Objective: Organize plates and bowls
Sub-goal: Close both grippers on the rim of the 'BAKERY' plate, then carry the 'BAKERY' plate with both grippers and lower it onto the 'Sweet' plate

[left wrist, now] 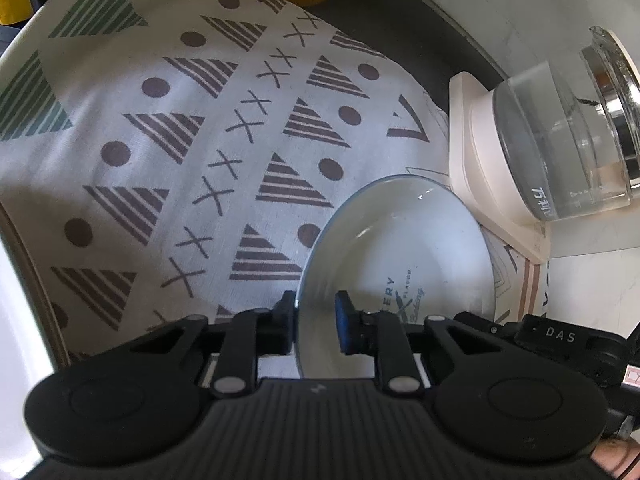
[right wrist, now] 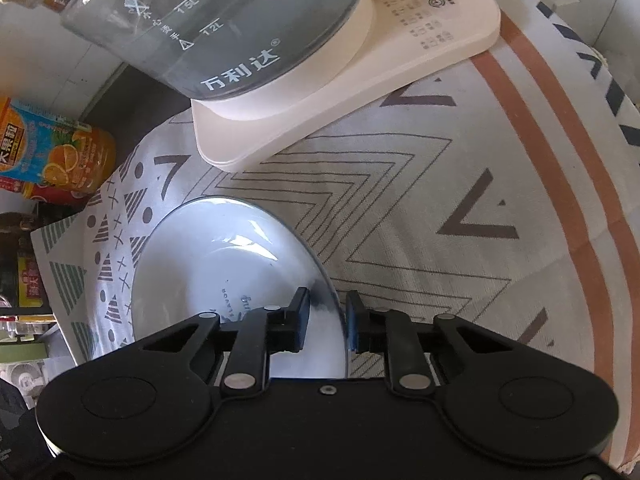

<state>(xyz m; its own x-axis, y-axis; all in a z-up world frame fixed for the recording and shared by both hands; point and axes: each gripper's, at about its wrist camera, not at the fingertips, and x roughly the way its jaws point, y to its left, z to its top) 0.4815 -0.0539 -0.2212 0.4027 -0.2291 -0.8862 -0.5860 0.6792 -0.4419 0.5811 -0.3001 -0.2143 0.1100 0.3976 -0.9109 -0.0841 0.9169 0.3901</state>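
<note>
- Left hand-held gripper (left wrist: 316, 322) straddles the near-left rim of the white bowl (left wrist: 400, 248), pads clenched on it.
- Bowl sits on the patterned cloth (left wrist: 168, 128) covering the desk, just beside the kettle base (left wrist: 480, 168) toward the back edge.
- Right hand-held gripper (right wrist: 327, 322) clamps the opposite rim.
- Step in hand: a two-sided grasp. Next likely calls for a level, matched lift, clear of the glass kettle (right wrist: 224, 20).

The glass kettle (right wrist: 224, 28) bears "万利达" with marks 1.8L, 1.5L and 1.2L. The plate (left wrist: 404, 248) reads "FLAVOR". A black device (left wrist: 560, 338) at the left-wrist view's right edge reads "DAS".
</note>
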